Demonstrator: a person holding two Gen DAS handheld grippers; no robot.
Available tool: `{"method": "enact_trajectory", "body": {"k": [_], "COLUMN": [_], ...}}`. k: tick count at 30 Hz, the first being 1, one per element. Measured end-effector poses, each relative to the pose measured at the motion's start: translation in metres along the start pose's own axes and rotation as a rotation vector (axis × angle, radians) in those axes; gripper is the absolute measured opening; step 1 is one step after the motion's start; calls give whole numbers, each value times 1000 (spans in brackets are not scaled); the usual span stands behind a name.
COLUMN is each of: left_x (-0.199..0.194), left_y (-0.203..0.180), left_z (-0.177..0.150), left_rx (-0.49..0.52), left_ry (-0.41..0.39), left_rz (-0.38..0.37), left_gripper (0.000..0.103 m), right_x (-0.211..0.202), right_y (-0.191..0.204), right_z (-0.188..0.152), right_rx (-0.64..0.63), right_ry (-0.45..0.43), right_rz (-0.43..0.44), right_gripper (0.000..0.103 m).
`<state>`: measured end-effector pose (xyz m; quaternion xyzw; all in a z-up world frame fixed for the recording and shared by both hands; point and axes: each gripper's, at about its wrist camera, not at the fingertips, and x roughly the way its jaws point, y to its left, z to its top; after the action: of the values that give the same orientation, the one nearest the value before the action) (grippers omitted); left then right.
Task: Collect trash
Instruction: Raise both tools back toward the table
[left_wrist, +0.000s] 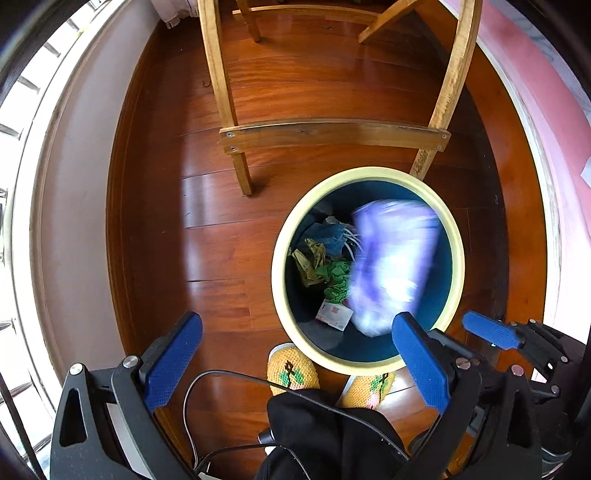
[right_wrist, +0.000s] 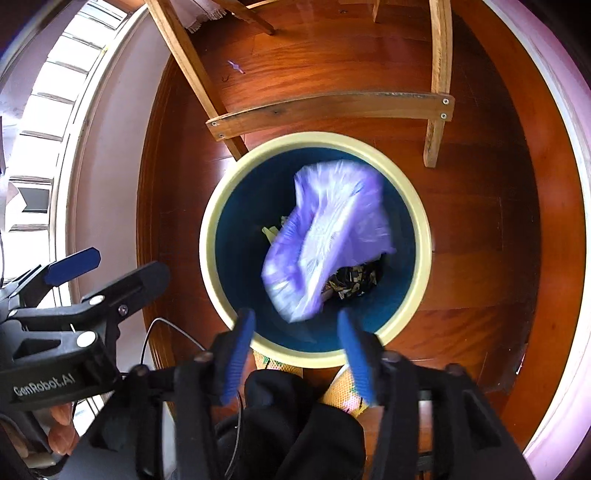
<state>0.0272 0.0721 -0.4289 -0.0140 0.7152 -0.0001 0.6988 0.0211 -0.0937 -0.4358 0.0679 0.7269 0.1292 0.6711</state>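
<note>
Right gripper (right_wrist: 295, 350) jaws stood part-open, nothing between them; left gripper (left_wrist: 295, 365) spread wide, empty. The blurred crinkly purple plastic bag (right_wrist: 328, 236) was inside the round cream-rimmed blue bin (right_wrist: 314, 360). Good release looked like: stay centred over the rim, pads clear.

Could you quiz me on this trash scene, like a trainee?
1. True or false: the purple bag is pinched by the right hand-held gripper.
2. What colour is the bin rim: A red, B pale yellow, C black?
3. What wooden furniture stands behind the bin?

Key: 1 false, nothing is between its fingers, and the blurred bag is inside the bin's opening. 2 B. 3 a chair.
</note>
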Motion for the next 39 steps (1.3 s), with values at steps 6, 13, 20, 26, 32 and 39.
{"method": "enact_trajectory", "body": {"k": [6,13,20,26,32,39], "left_x": [-13,-55,-127,-205,-288,-376], "left_y": [-1,-6,-15,-19,-18,-11], "left_z": [-1,0,-5,-5,2,12], "left_rx": [-8,-4,6,42,74,110], "left_ry": [-15,-39,-72,-131,-224,-351], "left_rz": [-1,-16,-44,-43,-54,-67], "left_gripper": [101,101,102,102,101,101], "right_x": [-17,-72,-140,-207,-285,-366], "right_y": [7,6,13,17,28,51], "right_z": [-1,-8,-20,-31,-39,-40], "right_rx": [16,59,98,135,136,103], "right_ry": [-25,-82,-127,-180,-271,-397], "right_rz": [-20,-32,-29,-7,7,-7], "right_gripper": [54,60,61,61,61,61]}}
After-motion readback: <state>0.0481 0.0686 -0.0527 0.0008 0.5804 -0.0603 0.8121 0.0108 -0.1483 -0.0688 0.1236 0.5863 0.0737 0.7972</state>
